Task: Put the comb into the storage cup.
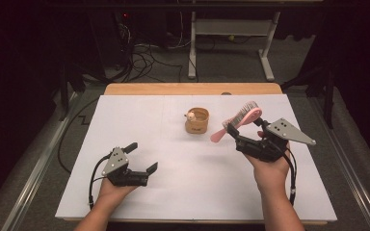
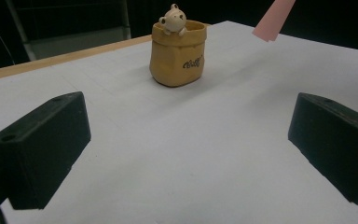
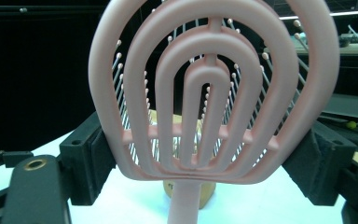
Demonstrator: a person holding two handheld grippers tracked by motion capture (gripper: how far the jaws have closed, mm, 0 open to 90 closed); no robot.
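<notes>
In the right gripper view, the pink plastic vented hairbrush (image 3: 214,93) hides most of the small mustard-yellow sack-shaped pot (image 3: 186,189) behind it, and the frame's edges crop the brush's top and handle end.

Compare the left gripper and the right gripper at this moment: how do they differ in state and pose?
The left gripper is open with nothing between its jaws; the right gripper is shut on the pink hairbrush. The left gripper sits low near the white table, while the right gripper is raised, holding the brush by its head with the handle pointing down toward the yellow pouch-shaped cup. Both are black, hand-held, and aimed toward that cup.
</notes>
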